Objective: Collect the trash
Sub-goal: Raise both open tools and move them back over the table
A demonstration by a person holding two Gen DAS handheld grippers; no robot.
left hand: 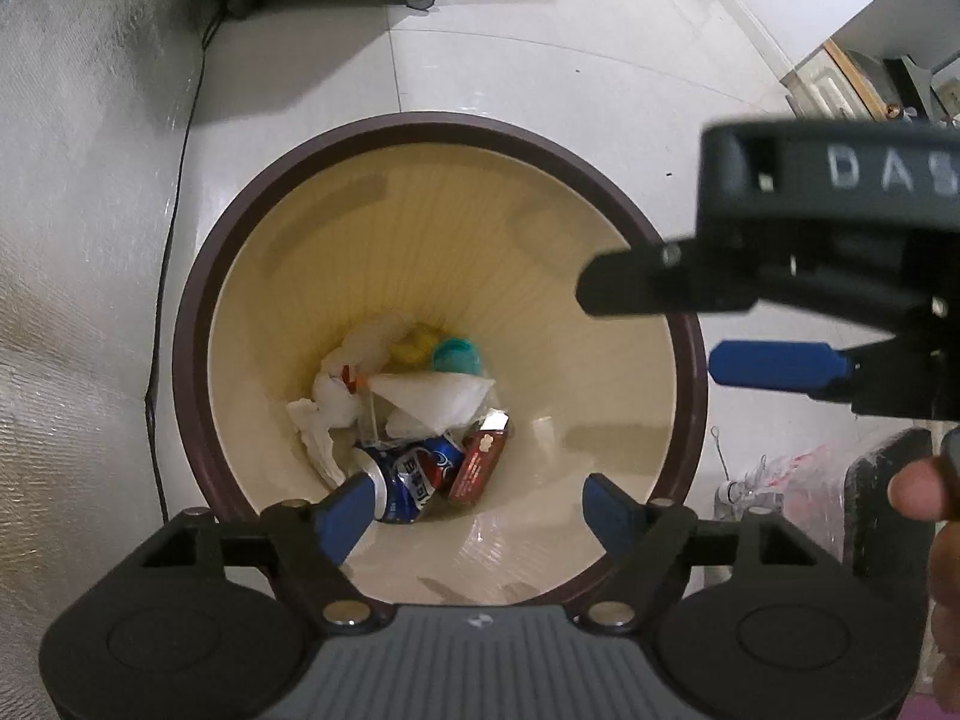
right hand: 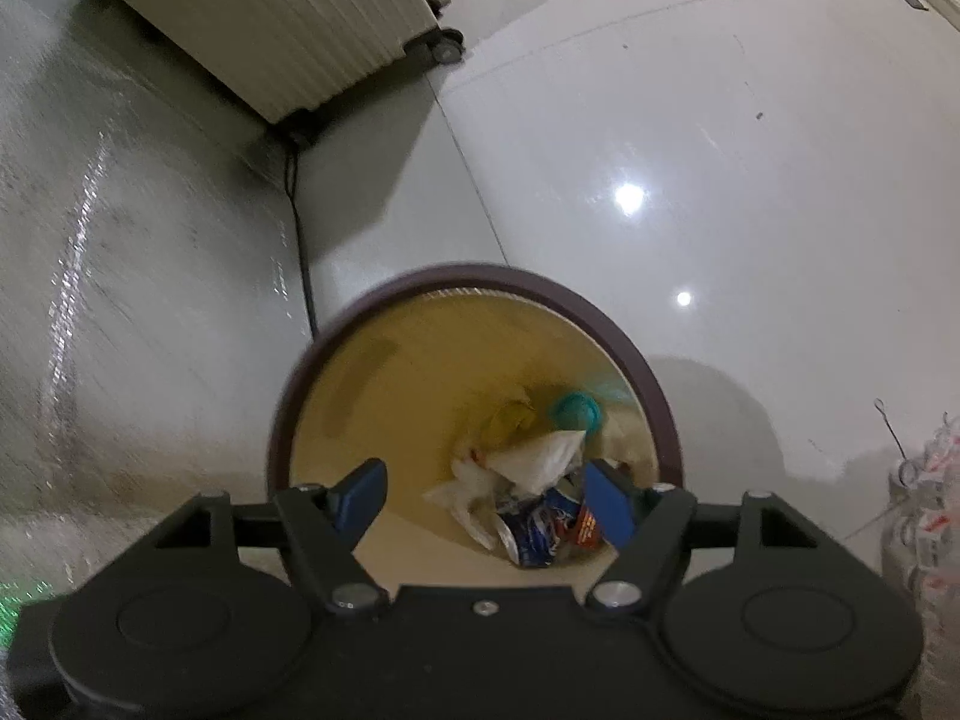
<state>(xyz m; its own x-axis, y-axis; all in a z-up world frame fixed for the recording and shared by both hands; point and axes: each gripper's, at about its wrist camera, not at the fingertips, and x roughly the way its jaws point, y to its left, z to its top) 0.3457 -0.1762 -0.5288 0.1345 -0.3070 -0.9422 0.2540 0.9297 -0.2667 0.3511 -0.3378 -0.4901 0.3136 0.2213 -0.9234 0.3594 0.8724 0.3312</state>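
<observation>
1. The left tool [left hand: 474, 504] hangs over the mouth of the waste bin [left hand: 198, 324], pointing steeply down, its blue pads spread wide with nothing between them.
2. The right tool [right hand: 486, 501] is over the same bin from the other side, its jaws also wide and empty; in the left wrist view it comes in at about 3 o'clock, one blue finger and one black finger reaching across the rim.
3. The trash lies at the bin's bottom, well below both tools: a crushed blue soda can [left hand: 408, 480] at roughly 6 o'clock of the pile, a red carton [left hand: 477, 468] just beside it at 5 o'clock, crumpled white tissue [left hand: 336, 402] at 9 o'clock, a white wrapper [left hand: 438, 399] in the middle, something yellow [left hand: 411, 348] and a teal lid [left hand: 456, 357] at 12 o'clock.
4. The bin is cream inside with a dark brown rim, standing on a pale, glossy tiled floor [right hand: 690, 150].
5. At 12 o'clock, a ribbed cream suitcase [right hand: 288, 18] on castors; a black cable [left hand: 174, 228] runs along the floor's edge at 9 o'clock.
6. A thumb [left hand: 915, 489] shows at the right edge of the left wrist view.
</observation>
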